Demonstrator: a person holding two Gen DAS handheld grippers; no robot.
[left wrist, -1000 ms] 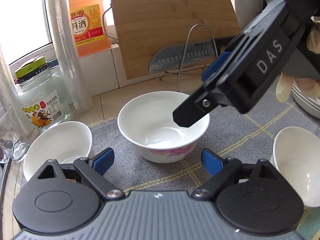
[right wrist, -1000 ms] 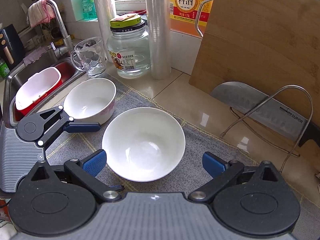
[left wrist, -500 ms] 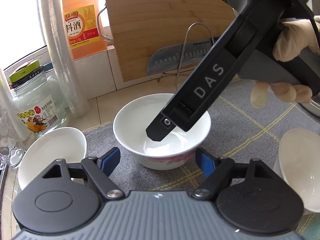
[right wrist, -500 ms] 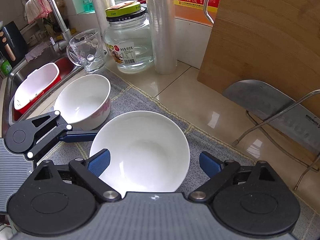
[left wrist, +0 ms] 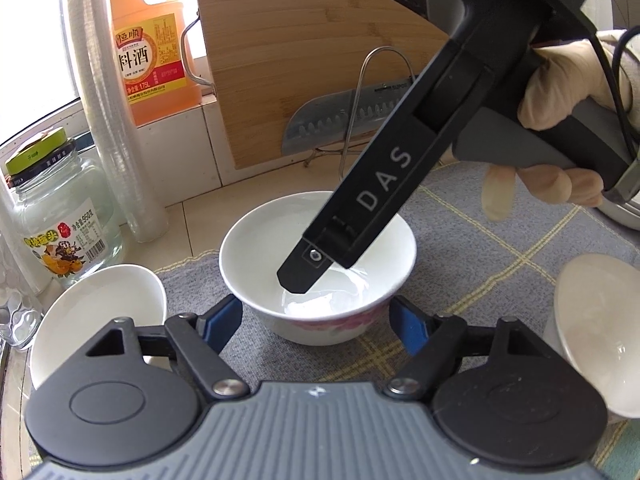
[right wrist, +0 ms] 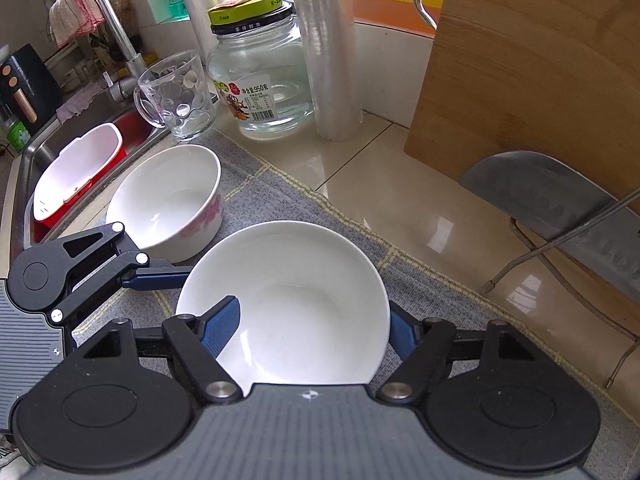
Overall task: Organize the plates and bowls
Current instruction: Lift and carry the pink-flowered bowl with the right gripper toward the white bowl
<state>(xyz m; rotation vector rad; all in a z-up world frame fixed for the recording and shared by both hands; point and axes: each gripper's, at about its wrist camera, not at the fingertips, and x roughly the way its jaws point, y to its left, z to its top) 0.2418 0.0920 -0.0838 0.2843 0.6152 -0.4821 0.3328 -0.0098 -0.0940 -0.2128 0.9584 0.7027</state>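
A white bowl with a pink flower pattern (left wrist: 320,276) stands on the grey mat, just ahead of my open left gripper (left wrist: 316,320). It also shows in the right wrist view (right wrist: 296,300). My right gripper (right wrist: 316,322) is open with one blue finger inside the bowl and the other outside its rim. In the left wrist view the right gripper's finger (left wrist: 316,260) dips into the bowl. A second pink-patterned bowl (right wrist: 168,200) stands to the left, and shows in the left wrist view (left wrist: 96,312). A third white bowl (left wrist: 596,332) lies at the right.
A glass jar (right wrist: 260,76), a glass mug (right wrist: 176,96), a plastic-wrap roll (right wrist: 328,48) and an orange bottle (left wrist: 152,52) stand at the back. A wooden cutting board (right wrist: 532,60) and a cleaver (right wrist: 556,196) lean behind. The sink (right wrist: 76,168) is at the left.
My right gripper has moved forward and down so that its fingers straddle the middle bowl's rim. My left gripper has come a little closer to that bowl.
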